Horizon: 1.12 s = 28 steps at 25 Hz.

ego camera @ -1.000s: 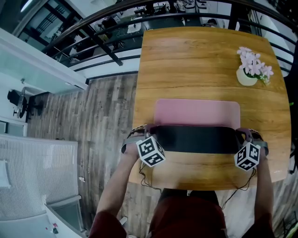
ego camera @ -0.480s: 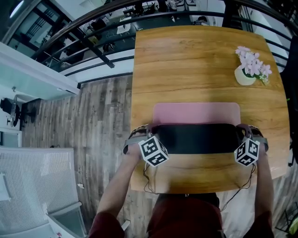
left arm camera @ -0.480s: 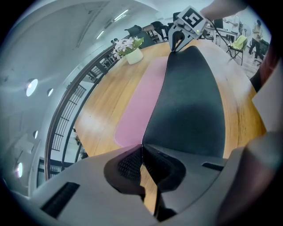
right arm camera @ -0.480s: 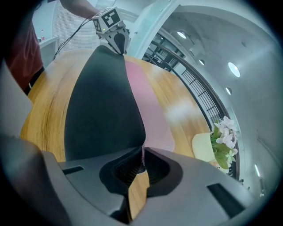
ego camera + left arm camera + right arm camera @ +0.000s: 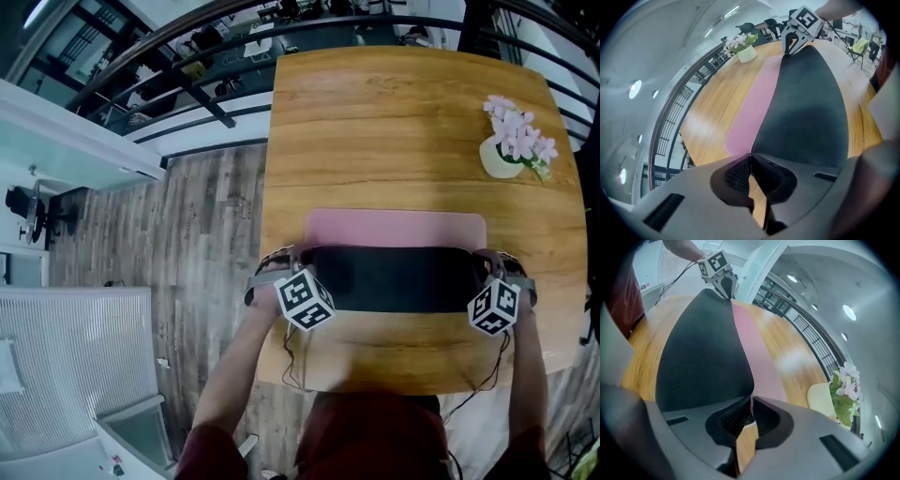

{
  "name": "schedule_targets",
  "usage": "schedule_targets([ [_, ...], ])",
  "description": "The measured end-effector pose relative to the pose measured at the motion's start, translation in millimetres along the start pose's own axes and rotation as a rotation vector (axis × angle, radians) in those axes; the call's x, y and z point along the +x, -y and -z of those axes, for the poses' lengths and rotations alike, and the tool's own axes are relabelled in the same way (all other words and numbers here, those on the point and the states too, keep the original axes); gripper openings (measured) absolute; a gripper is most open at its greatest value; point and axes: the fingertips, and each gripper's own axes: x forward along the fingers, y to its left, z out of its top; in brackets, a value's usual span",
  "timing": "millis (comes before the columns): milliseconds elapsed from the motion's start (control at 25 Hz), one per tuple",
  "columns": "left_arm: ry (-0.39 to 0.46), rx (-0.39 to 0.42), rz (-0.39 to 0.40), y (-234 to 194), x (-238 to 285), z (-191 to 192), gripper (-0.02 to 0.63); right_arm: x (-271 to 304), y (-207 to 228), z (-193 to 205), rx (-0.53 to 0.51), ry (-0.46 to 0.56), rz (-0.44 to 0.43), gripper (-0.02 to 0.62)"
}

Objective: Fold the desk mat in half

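1. A person stood at the near edge of a light wooden desk [image 5: 394,122], both arms reaching over it, with a two-jawed tool in each hand.
2. The desk mat [image 5: 394,279], a rectangular pad that was pink on top and black underneath, lay across the near half of the desk with its long sides running left to right.
3. Its near long edge was lifted and turned toward the far side, so the black underside faced up as a wide band. A strip of the pink face lay flat on the desk just beyond that band.
4. The left tool [image 5: 296,259] had its jaws pinched almost together on the left corner of the lifted edge. The thin mat was caught between its ribbed pads.
5. The right tool [image 5: 485,260] gripped the right corner the same way, its jaws clamped nearly closed on the mat's edge.
6. Both tools sat level with each other, and the black flap ran between them in one smooth curve.
7. A small cream pot of pale pink flowers [image 5: 511,145] stood near the far right corner of the desk, well apart from the mat.
8. A grey plank floor [image 5: 206,216] lay to the left of the desk, and a dark metal railing [image 5: 187,75] curved past its far edge.
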Motion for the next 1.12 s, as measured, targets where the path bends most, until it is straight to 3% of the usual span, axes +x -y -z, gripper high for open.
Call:
schedule_targets([
  [1120, -0.010, -0.027, -0.051, -45, 34, -23, 0.023, 33, 49, -3, -0.036, 0.032, 0.016, 0.031],
])
